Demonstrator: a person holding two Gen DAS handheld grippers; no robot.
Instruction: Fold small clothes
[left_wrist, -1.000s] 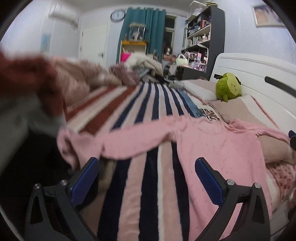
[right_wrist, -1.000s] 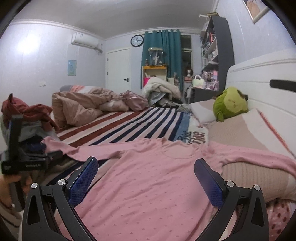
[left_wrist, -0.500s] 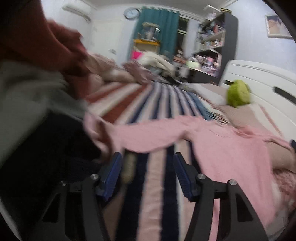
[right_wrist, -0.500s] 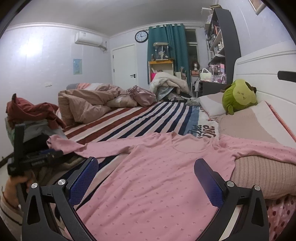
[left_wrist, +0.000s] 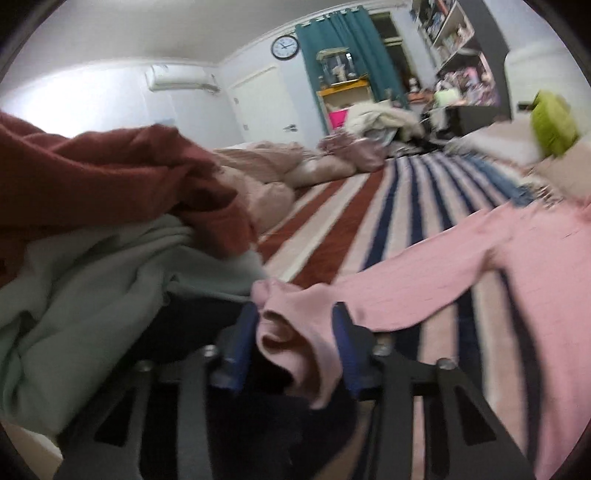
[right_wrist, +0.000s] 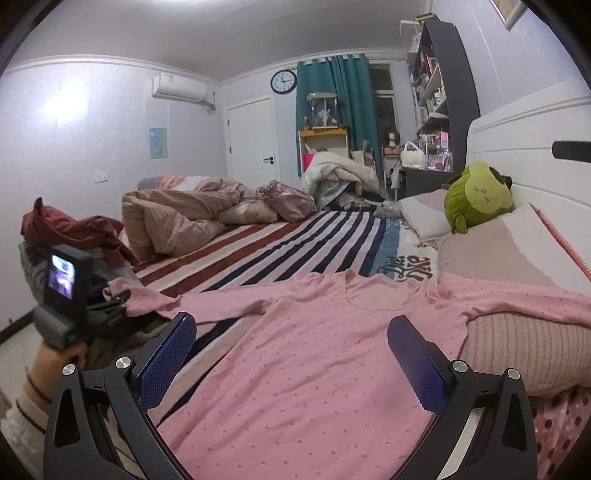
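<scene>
On the striped bed (right_wrist: 295, 240) my pink top (right_wrist: 314, 362) lies flat, front up, one sleeve over a pillow (right_wrist: 517, 350) near the green plush (right_wrist: 476, 199). My left tongs (left_wrist: 295, 332) are closing around the other sleeve's cuff (left_wrist: 291, 325), which hangs bunched between the blue pads (left_wrist: 240, 339); I cannot tell whether they press it yet. My right tongs (right_wrist: 291, 358) hover spread wide above the hem, holding nothing. Beside the cuff sits a heap of clothes (left_wrist: 110, 192).
</scene>
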